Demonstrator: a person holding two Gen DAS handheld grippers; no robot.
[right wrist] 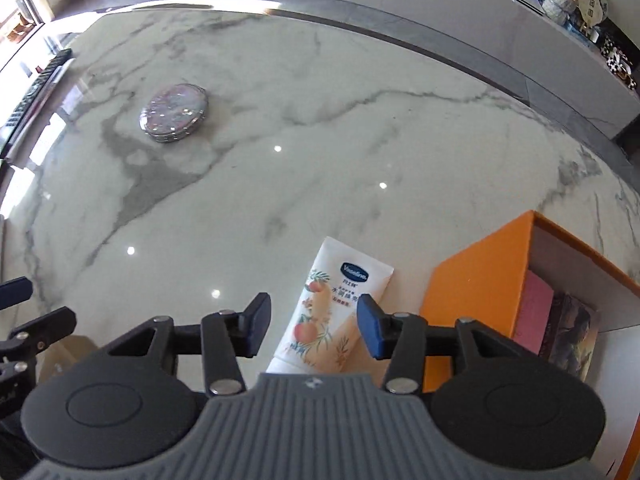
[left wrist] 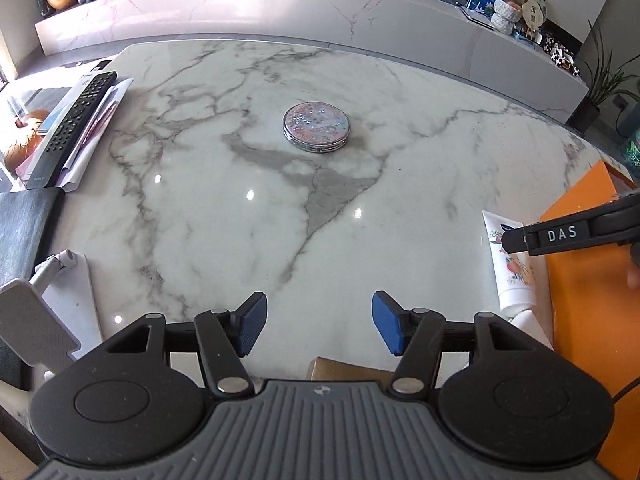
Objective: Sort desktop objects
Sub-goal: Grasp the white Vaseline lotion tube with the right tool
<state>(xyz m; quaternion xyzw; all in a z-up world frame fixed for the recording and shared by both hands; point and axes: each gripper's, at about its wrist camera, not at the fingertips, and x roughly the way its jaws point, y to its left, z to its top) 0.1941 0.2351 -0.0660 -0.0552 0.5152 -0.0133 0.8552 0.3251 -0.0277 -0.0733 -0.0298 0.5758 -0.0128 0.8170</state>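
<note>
Lying between the spread right tool blades: hand-cream tube, untouched.

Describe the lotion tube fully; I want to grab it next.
The tube is white soft-looking plastic with a blue oval logo and peach-and-leaf print. It lies flat on the marble table, crimped end away, cap end toward the camera, beside the orange box, apparently apart from it. The open right gripper hovers over it.
</note>
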